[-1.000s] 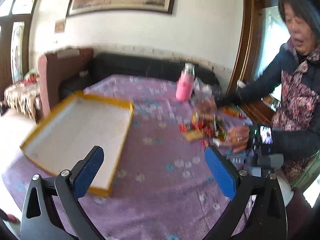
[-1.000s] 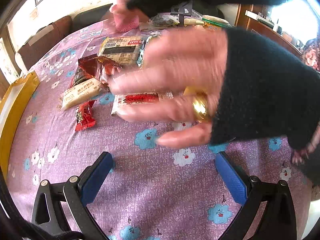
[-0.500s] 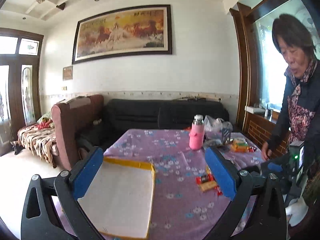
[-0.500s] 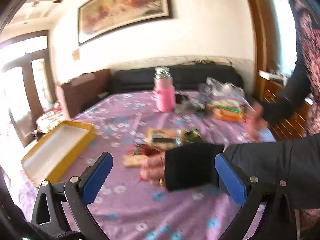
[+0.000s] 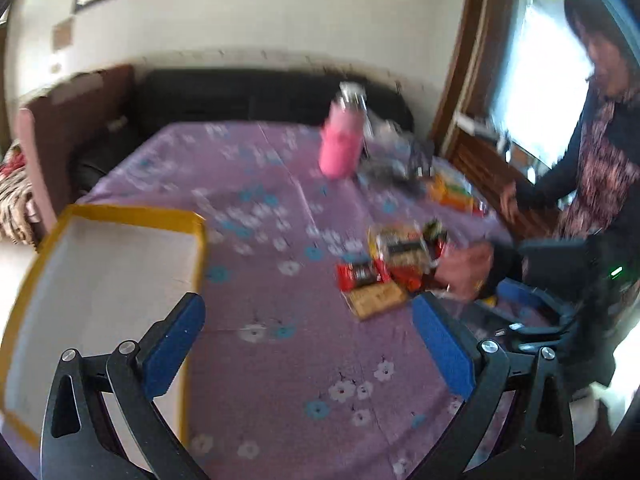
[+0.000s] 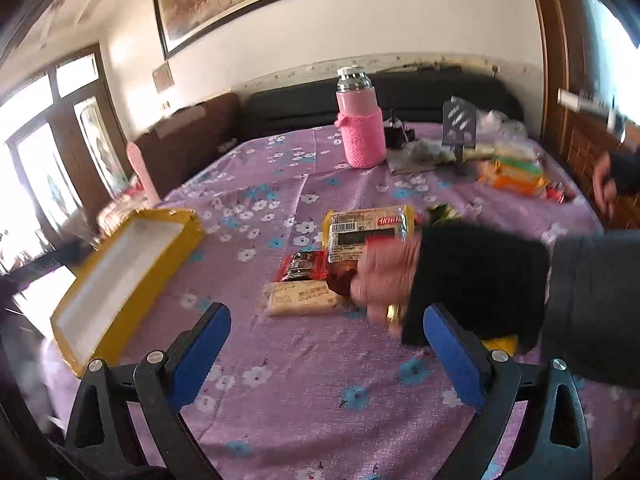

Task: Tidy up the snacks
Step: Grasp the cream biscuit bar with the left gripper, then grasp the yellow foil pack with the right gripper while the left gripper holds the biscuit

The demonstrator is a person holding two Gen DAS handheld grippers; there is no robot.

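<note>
Several snack packets lie in a loose pile on the purple flowered tablecloth (image 6: 304, 392): a yellow packet (image 6: 366, 232), a red-black packet (image 6: 302, 266) and a beige bar (image 6: 304, 300). The pile also shows in the left wrist view (image 5: 384, 268). A person's bare hand (image 6: 380, 276) with a gold ring rests on the pile. An empty yellow-rimmed box (image 5: 96, 276) lies at the left, also in the right wrist view (image 6: 120, 272). My left gripper (image 5: 308, 344) is open and empty, above the table between box and pile. My right gripper (image 6: 326, 354) is open and empty, just short of the pile.
A pink-sleeved bottle (image 6: 360, 128) stands at the back of the table. Bags and orange packets (image 6: 516, 172) lie at the back right. A woman (image 5: 600, 152) stands at the right edge. A dark sofa (image 6: 400, 100) and a brown chair (image 5: 68, 128) lie beyond the table.
Both cameras tilted up toward the wall and came back down to the table. The person's hand moved from right in front of the right camera onto the snack pile.
</note>
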